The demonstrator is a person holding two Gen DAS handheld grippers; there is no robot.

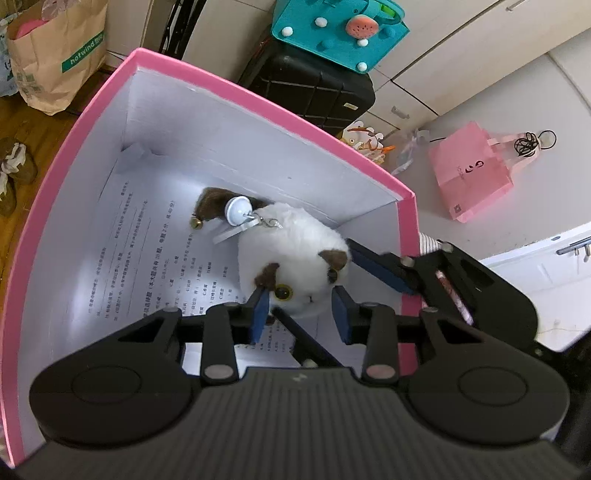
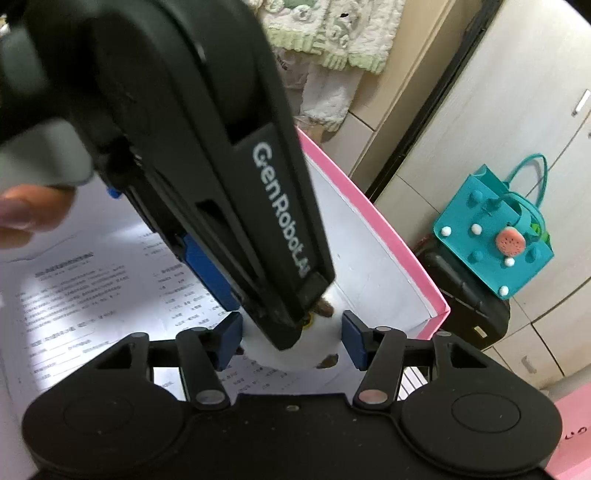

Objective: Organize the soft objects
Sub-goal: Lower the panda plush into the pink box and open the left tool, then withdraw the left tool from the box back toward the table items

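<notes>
A white plush cat (image 1: 288, 240) with brown ears and tail and a white ball charm lies on printed sheets (image 1: 147, 251) inside a pink box (image 1: 258, 92) with white walls. My left gripper (image 1: 300, 314) has its blue pads against both sides of the cat's head, shut on it. One blue finger (image 1: 380, 267) of the right gripper comes in from the right along the cat's ear. In the right wrist view the right gripper (image 2: 291, 341) holds the white plush (image 2: 280, 360) between its pads. The left gripper's black housing (image 2: 221, 147) hides most of the cat there.
A teal felt bag (image 1: 340, 33) sits on a black case (image 1: 314, 88) behind the box. A brown paper bag (image 1: 55, 55) stands on the wood floor at far left. A pink paper bag (image 1: 469, 170) lies on the pale surface to the right. A thumb (image 2: 26, 210) shows at left.
</notes>
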